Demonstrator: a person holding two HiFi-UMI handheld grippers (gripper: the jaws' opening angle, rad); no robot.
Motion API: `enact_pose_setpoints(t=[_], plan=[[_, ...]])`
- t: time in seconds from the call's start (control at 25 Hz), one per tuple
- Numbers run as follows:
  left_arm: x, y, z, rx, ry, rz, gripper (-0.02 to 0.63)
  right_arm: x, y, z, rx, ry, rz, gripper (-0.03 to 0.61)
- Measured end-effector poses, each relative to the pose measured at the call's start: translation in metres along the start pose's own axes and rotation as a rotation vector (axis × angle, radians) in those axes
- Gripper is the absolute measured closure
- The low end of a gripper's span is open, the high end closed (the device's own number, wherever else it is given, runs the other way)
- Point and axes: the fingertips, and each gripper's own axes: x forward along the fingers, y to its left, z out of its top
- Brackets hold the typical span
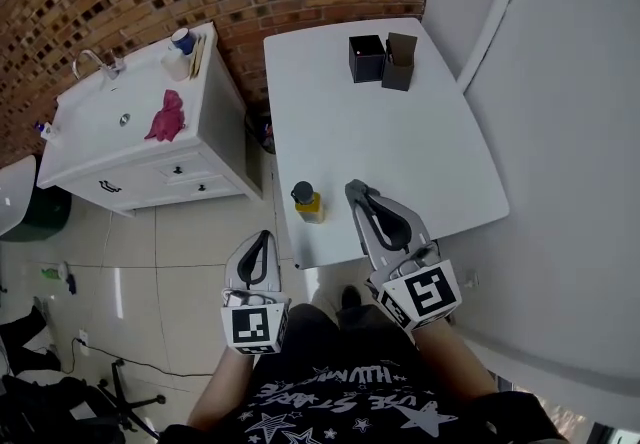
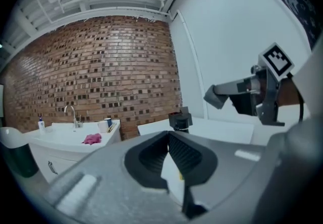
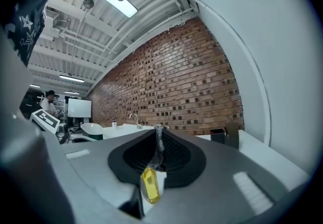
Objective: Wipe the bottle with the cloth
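A small bottle (image 1: 308, 202) with a black cap and yellow contents stands near the front left corner of the white table (image 1: 400, 142). A pink cloth (image 1: 166, 118) lies on the white sink cabinet (image 1: 130, 157) to the left, apart from the table. My left gripper (image 1: 263, 237) is shut and empty, low beside the table's front left corner. My right gripper (image 1: 357, 189) is shut and empty over the table's front edge, just right of the bottle. In the left gripper view, the bottle's cap (image 2: 180, 121) shows past the shut left gripper (image 2: 169, 134), with the cloth (image 2: 92, 138) far left. The bottle's yellow body (image 3: 150, 185) shows below the shut right gripper (image 3: 157, 132).
Two black boxes (image 1: 367, 58) (image 1: 399, 62) stand at the table's far side. The sink cabinet carries a faucet (image 1: 90, 60) and a cup (image 1: 181, 40). A brick wall runs behind, a white wall is on the right, and a green bin (image 1: 40, 212) sits on the tiled floor at left.
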Motion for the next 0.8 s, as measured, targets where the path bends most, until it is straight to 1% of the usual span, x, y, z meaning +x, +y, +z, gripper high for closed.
enact_pose_setpoints(t=[0.16, 0.28, 0.4, 0.48, 0.56, 0.8], plan=[[0.011, 0.007, -0.006, -0.023, 0.022, -0.033, 0.609, 0.028, 0.02, 0.003, -0.018, 0.043, 0.064, 0.541], [0.024, 0.013, -0.011, -0.026, 0.026, -0.081, 0.609, 0.046, 0.035, 0.006, -0.084, 0.061, 0.103, 0.541], [0.031, 0.015, -0.014, -0.035, 0.042, -0.147, 0.609, 0.059, 0.055, 0.002, -0.154, 0.126, 0.138, 0.541], [0.037, 0.019, -0.015, -0.036, 0.05, -0.189, 0.609, 0.069, 0.063, -0.003, -0.208, 0.155, 0.145, 0.541], [0.041, 0.021, -0.016, -0.032, 0.051, -0.218, 0.609, 0.076, 0.068, -0.01, -0.241, 0.178, 0.14, 0.541], [0.05, 0.022, -0.016, -0.025, 0.043, -0.26, 0.609, 0.083, 0.069, -0.026, -0.25, 0.21, 0.107, 0.541]])
